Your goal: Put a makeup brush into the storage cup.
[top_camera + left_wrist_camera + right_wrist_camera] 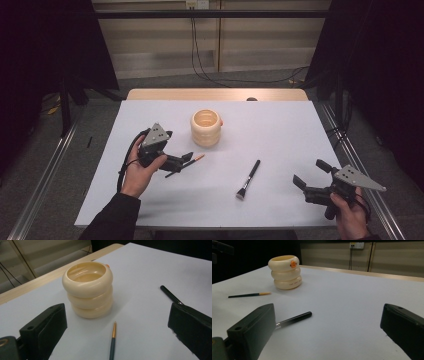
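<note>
Cream ringed cup [284, 272] — orange badge, unreadable dotted marks, pencil [249, 295] beside.

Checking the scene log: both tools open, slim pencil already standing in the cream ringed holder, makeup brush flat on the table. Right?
One error: the slim pencil is not in the cream ringed holder; the left gripper view shows it flat on the table before it. Left tool and right tool are open, makeup brush flat.

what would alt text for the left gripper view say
A cream holder shaped like three stacked rings stands upright on a white table, framed between the open left gripper's two black jaws. A thin dark pencil with a gold end lies just in front of it, and a black brush handle lies to the right.
</note>
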Available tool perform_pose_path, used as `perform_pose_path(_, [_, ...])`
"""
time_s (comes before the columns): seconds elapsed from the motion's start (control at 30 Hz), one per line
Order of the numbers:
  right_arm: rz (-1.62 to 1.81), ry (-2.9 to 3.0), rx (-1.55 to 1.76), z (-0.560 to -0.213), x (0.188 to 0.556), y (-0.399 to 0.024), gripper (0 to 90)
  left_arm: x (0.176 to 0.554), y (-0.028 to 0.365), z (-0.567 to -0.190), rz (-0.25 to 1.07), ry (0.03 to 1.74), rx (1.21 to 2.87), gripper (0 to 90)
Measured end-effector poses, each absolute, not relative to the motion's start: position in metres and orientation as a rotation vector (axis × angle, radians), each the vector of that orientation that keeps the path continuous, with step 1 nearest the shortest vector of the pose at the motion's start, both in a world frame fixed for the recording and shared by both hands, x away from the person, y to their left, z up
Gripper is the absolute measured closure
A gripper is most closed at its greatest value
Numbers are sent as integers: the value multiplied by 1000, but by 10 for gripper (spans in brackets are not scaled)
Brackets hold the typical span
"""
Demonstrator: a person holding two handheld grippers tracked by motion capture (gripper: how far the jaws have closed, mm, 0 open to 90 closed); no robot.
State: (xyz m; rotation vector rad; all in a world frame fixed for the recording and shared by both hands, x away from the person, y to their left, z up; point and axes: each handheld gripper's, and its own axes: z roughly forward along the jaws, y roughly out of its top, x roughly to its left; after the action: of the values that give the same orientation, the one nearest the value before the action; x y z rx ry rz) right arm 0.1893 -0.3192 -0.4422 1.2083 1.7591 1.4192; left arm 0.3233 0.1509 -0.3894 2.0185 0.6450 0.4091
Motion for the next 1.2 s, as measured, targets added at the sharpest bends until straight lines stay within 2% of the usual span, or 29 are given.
perform_pose_path(0.57, [1413, 1783, 1200, -443, 188, -318, 0, 339, 134, -394, 317, 601, 2246, 44])
perform_pose_path(0.67, [1415, 1789, 1192, -443, 189, -318, 1, 342, 130, -395, 290, 578, 2324, 72])
perform_pose_path(1.07, [1418, 1794, 1189, -443, 190, -316, 2, 362, 121, -415, 213, 685, 2445, 53])
perform_pose_path(1.2, [1413, 1804, 1187, -443, 190, -316, 2, 368, 121, -419, 211, 674, 2512, 70])
